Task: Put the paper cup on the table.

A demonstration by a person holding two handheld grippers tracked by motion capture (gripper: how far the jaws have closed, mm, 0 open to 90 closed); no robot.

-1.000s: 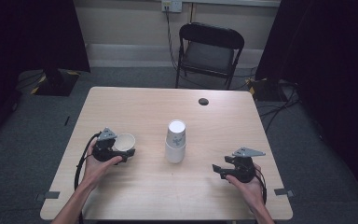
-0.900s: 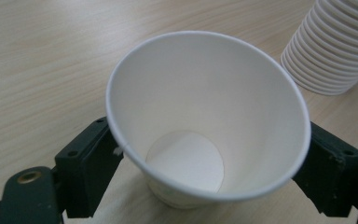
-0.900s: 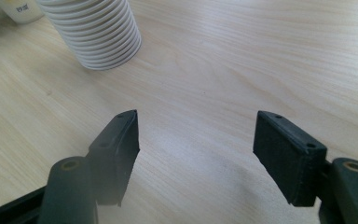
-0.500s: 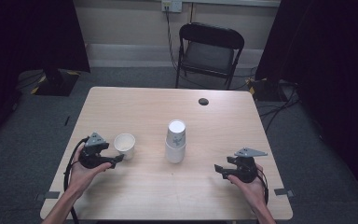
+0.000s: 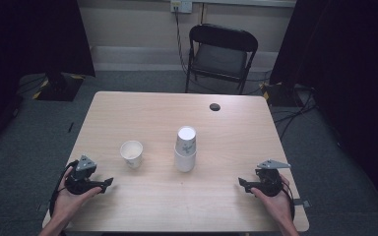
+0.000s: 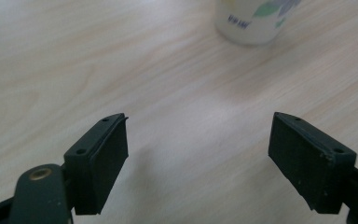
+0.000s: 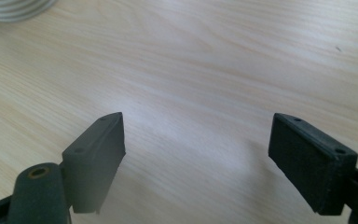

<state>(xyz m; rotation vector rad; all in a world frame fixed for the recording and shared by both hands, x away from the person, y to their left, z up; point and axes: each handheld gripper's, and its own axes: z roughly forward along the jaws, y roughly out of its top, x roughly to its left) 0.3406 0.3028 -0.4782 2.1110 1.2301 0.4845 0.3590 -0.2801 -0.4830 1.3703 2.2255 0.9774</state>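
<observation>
Left gripper [image 5: 109, 182] is sitting at the table's [image 5: 142, 108] 8 o'clock, jaws apart and just closing on nothing. Single paper cup [image 5: 131, 153] is standing just beyond, cup stack [image 5: 185, 149] mid-table. Right gripper [image 5: 241, 183] at 4 o'clock, jaws just widening, empty.

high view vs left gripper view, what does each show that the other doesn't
High view alone: the stack of cups, the right gripper, a folding chair and a dark disc near the table's far edge. Left gripper view alone: a leaf print on the single cup. Both: that cup, the wooden table and the left gripper, jaws apart, gripping nothing.
</observation>
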